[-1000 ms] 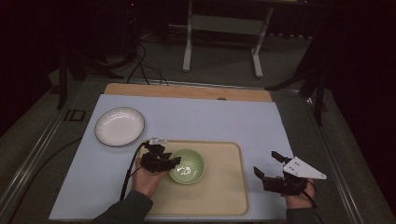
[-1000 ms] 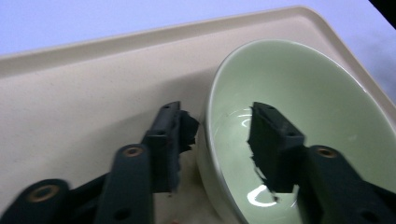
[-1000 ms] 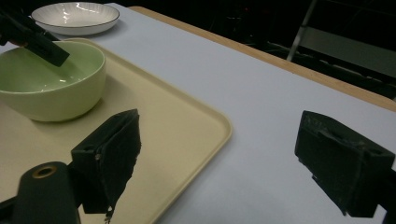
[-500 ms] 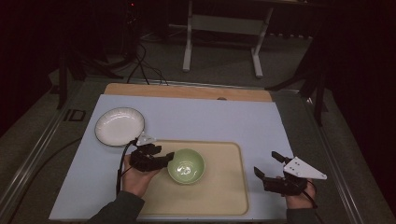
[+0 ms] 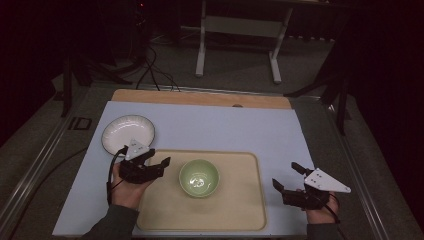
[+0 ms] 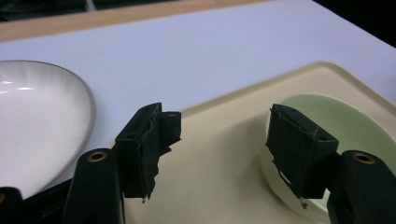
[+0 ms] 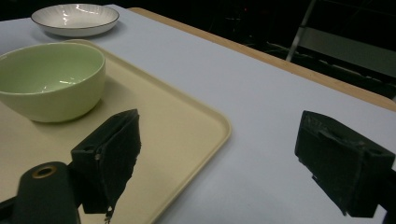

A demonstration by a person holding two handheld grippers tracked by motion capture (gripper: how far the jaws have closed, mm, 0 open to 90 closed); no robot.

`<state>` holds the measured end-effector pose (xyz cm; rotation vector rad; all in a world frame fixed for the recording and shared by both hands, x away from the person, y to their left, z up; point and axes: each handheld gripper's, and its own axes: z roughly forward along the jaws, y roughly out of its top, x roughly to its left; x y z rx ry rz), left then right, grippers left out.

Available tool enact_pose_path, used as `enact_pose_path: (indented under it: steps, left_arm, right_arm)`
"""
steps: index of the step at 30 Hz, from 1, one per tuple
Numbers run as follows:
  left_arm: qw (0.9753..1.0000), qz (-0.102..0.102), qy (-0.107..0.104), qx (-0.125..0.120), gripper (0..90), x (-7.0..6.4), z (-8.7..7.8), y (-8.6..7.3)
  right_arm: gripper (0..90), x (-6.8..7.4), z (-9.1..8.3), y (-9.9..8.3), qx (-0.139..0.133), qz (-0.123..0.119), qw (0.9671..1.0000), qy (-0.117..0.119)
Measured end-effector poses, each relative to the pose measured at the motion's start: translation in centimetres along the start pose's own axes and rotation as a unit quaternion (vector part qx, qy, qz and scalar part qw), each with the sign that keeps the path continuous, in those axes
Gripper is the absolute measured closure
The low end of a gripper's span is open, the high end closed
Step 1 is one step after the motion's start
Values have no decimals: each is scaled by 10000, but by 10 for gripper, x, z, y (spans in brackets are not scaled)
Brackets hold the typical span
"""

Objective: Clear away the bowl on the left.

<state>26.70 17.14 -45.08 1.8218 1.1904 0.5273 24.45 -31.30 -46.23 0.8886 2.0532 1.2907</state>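
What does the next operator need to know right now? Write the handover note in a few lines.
Left gripper: open, holding nothing, at the tray's left edge, between the white plate and the green bowl.
Right gripper: open, holding nothing, over the table right of the tray.
Green bowl sits upright in the tray, untouched by either gripper.
White plate sits on the table outside the tray.
Probably left: put the plate on the tray too.

Glossy glazed green bowl on a matt plastic tray; white plate shiny ceramic.
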Motion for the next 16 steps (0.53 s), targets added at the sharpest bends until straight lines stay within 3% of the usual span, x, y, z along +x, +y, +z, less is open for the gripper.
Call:
enact_pose_path:
  steps: [4, 9, 16]
  left_arm:
    - [9998, -14, 175, -110, 355, 11, -11, -3]
    - [9980, -52, 597, -193, 349, 30, -26, -10]
    - [9957, -345, 818, -278, 336, 51, -39, -22]
  right_arm:
    - [138, -1, -1, 0, -7, 18, 10000, -24]
    - [138, -2, -1, -1, -21, 27, 10000, -54]
    - [138, -4, -1, -2, -27, 96, 9999, -132]
